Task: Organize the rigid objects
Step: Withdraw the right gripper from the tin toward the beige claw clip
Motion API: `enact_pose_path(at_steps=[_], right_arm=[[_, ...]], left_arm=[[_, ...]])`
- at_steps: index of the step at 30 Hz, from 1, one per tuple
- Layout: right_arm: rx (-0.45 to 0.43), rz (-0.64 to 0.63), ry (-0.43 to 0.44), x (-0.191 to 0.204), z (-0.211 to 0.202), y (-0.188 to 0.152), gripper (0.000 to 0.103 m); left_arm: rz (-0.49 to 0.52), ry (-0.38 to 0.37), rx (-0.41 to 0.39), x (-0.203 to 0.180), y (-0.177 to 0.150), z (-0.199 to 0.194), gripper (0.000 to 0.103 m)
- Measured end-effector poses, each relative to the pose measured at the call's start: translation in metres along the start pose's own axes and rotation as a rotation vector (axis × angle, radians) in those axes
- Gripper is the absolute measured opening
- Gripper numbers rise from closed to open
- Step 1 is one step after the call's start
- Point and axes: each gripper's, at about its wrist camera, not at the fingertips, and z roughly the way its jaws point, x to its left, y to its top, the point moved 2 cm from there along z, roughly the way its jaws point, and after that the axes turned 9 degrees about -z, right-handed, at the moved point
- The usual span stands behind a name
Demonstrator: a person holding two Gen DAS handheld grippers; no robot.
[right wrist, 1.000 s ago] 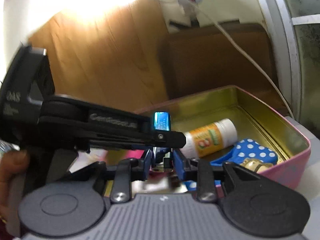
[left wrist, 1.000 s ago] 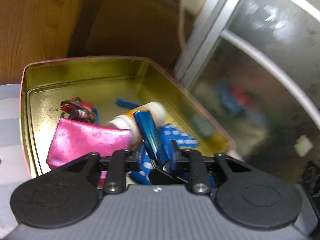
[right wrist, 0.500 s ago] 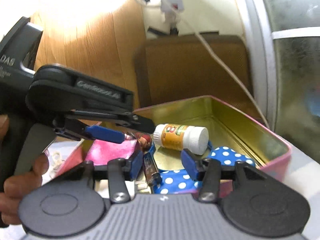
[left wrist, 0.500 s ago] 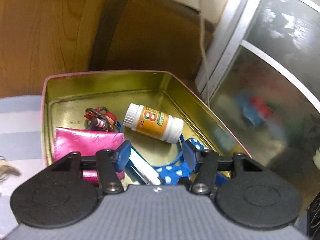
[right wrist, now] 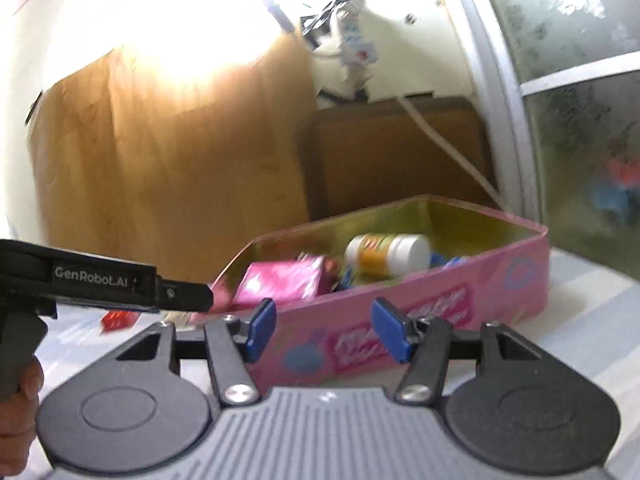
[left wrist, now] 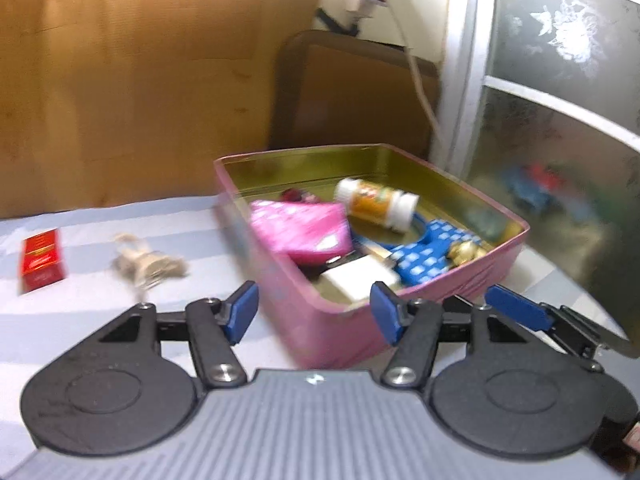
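A pink tin box (left wrist: 352,332) (right wrist: 480,280) with a gold inside stands on the striped cloth. In it lie a pink wallet (left wrist: 304,228) (right wrist: 280,284), a white and orange pill bottle (left wrist: 376,204) (right wrist: 388,254), a blue dotted item (left wrist: 432,252) and a white block (left wrist: 356,280). My left gripper (left wrist: 314,312) hangs in front of the box's near corner, jaws opening, nothing between them. My right gripper (right wrist: 324,330) faces the box's printed side wall, jaws opening and empty. A red packet (left wrist: 42,260) (right wrist: 116,320) and a bunch of pale trinkets (left wrist: 148,264) lie on the cloth to the left.
The left gripper's black body (right wrist: 104,280) and a hand (right wrist: 20,400) fill the left of the right wrist view. The right gripper's blue fingertip (left wrist: 516,312) shows at the right of the left wrist view. A wooden board, a brown panel and a glass door stand behind the box.
Both grippers have opened, let go of the shiny blue item and drawn back from above the box to its near side. The cloth with the red packet has come into view.
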Motion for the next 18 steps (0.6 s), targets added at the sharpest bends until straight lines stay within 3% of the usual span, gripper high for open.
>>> enact_pose_path(at_steps=[5,9,13,18], right_arm=[[0.028,-0.017,0.029,0.017,-0.003,-0.001,0.055],[0.021,0.002,0.036,0.022,-0.010,0.007,0.055],[0.007,0.008,0.016,0.022,-0.016,0.016,0.059],[0.006,0.024,0.021,0.020,-0.025,0.023,0.063]], left_arm=[[0.015,0.088,-0.011,0.020,-0.015,-0.009,0.065],[-0.010,0.101,-0.005,0.027,-0.019,-0.012,0.066],[-0.011,0.110,-0.012,0.025,-0.024,-0.015,0.076],[0.001,0.117,-0.025,0.015,-0.027,-0.020,0.083]])
